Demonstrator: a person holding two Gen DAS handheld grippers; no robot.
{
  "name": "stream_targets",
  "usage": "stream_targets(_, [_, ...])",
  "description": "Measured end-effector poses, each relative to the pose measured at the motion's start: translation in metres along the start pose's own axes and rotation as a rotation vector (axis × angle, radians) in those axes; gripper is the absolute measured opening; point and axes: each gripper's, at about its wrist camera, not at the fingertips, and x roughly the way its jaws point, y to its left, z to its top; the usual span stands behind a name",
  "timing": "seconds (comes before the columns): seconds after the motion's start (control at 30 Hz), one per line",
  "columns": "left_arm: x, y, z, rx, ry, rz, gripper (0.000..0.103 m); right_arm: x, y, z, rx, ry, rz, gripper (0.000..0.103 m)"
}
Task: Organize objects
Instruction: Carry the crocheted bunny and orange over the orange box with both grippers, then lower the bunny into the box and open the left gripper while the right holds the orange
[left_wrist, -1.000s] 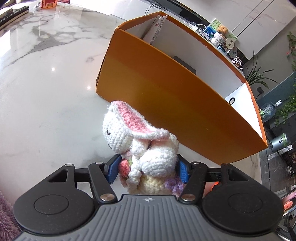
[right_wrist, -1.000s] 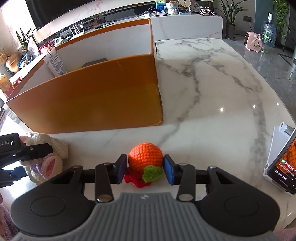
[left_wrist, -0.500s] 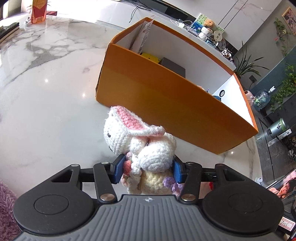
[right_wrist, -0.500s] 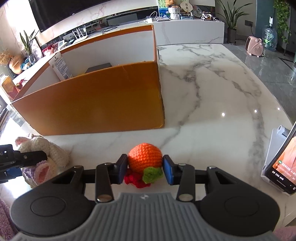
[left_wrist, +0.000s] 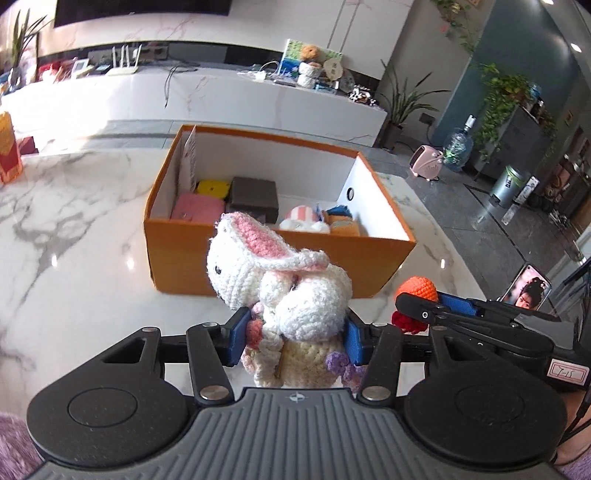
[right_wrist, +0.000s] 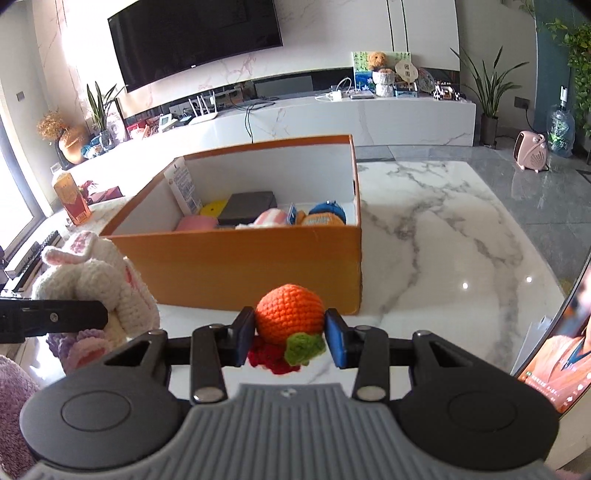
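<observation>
L claw (left_wrist: 295, 339) grips bunny (left_wrist: 280, 288); R claw (right_wrist: 290, 338) grips orange (right_wrist: 290, 314); box (right_wrist: 240, 266) ahead, prob. half full.

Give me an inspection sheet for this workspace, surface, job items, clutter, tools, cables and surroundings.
Surface: white marble table, glossy, grey veins.
Job's things: crochet bunny and crochet orange, both held above the table; open orange box beyond them already holds a dark case, pink, yellow and knitted items.
Clutter: phone on a stand at the right edge; red carton at the far left.
Grippers: left tool clamps the bunny; right tool clamps the orange.
Cables: none on the table; loose leads on the back counter.
Surroundings: wall television, potted plants, water bottle, pink heater.
</observation>
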Motion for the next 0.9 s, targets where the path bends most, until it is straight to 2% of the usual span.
stream_targets(0.23, [-0.005, -0.021, 0.051, 0.177, -0.025, -0.05, 0.059, -0.018, 0.004, 0.044, -0.025, -0.089, 0.02, 0.043])
stream_targets(0.4, [0.011, -0.035, 0.082, 0.291, -0.047, -0.015, 0.059, -0.008, 0.008, 0.072, -0.001, -0.14, 0.033, 0.043])
stream_targets(0.53, [0.035, -0.041, 0.098, 0.364, -0.021, -0.016, 0.059, 0.011, 0.012, 0.089, -0.01, -0.161, 0.008, 0.043])
stream_targets(0.67, [0.064, -0.045, 0.107, 0.465, 0.009, 0.008, 0.059, 0.037, 0.01, 0.102, -0.024, -0.145, -0.013, 0.043])
stream_targets(0.9, [0.118, -0.045, 0.114, 0.646, 0.091, 0.079, 0.06, 0.088, -0.013, 0.13, -0.032, -0.111, -0.029, 0.043])
